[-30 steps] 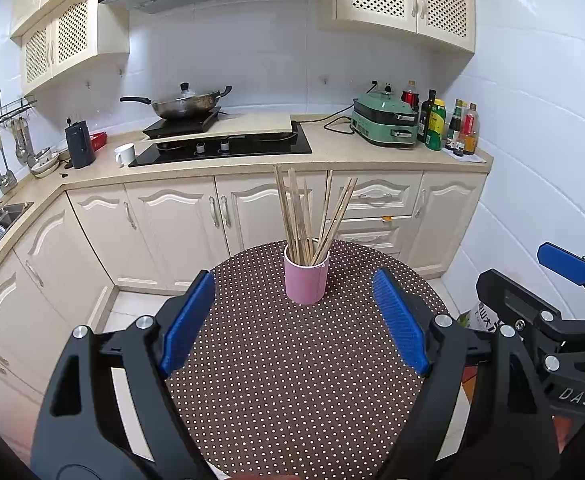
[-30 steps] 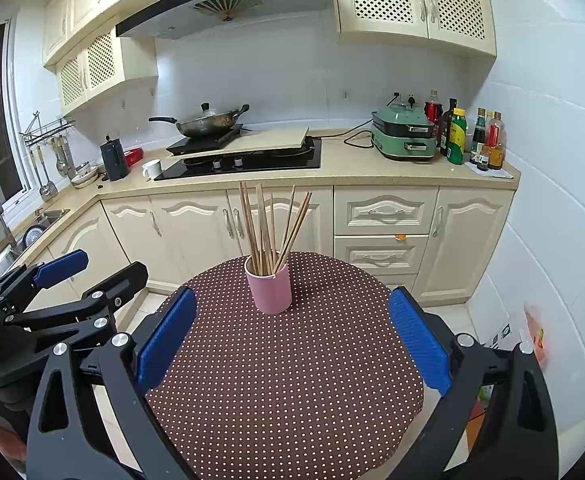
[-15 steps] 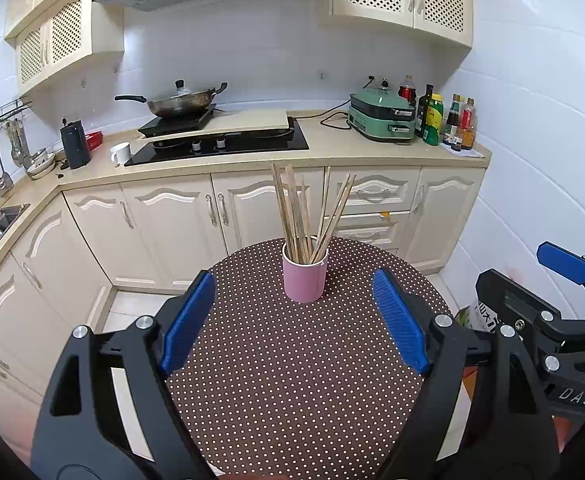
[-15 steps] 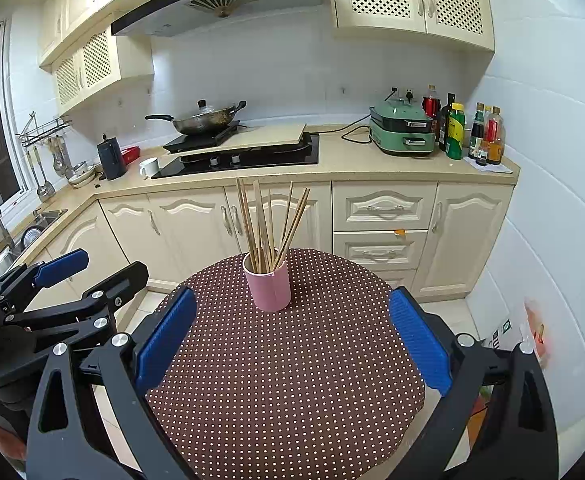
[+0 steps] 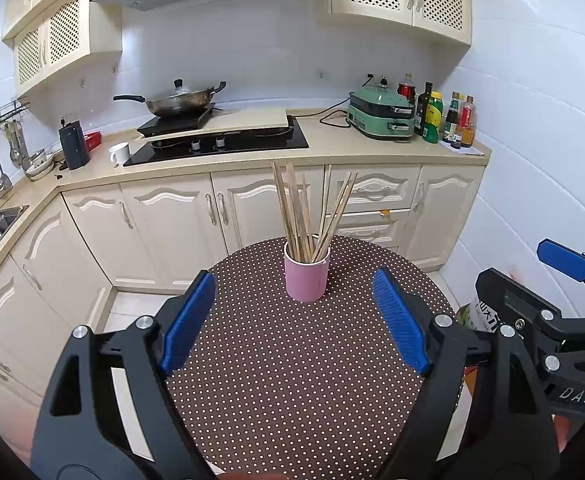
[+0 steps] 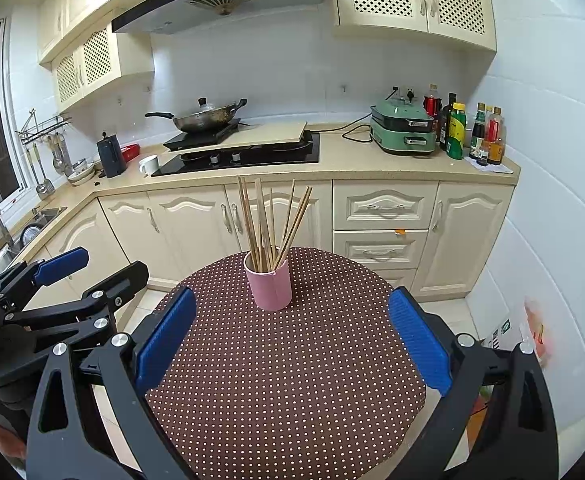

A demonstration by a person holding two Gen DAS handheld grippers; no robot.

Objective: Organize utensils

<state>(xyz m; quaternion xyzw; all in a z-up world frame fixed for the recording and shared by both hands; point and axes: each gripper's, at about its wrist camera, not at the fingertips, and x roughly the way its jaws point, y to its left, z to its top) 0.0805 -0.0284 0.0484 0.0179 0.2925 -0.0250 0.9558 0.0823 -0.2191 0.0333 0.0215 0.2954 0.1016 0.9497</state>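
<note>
Pink cylindrical cup [image 5: 307,276] of upright wooden chopsticks [image 5: 312,212] dead ahead of left gripper [image 5: 292,316]; right gripper [image 6: 292,336] alongside; both jaws apart, empty.

Both wrist views look forward and slightly down, side by side, sharing the dotted table [image 5: 292,360] and probably the whole kitchen.

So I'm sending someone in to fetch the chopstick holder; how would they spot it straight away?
Look for the round table with the brown, white-dotted cloth in front of the cream kitchen cabinets. Near its far edge stands a pink cup holding a bundle of wooden chopsticks that fan upward. It is the only thing on that table.
</note>
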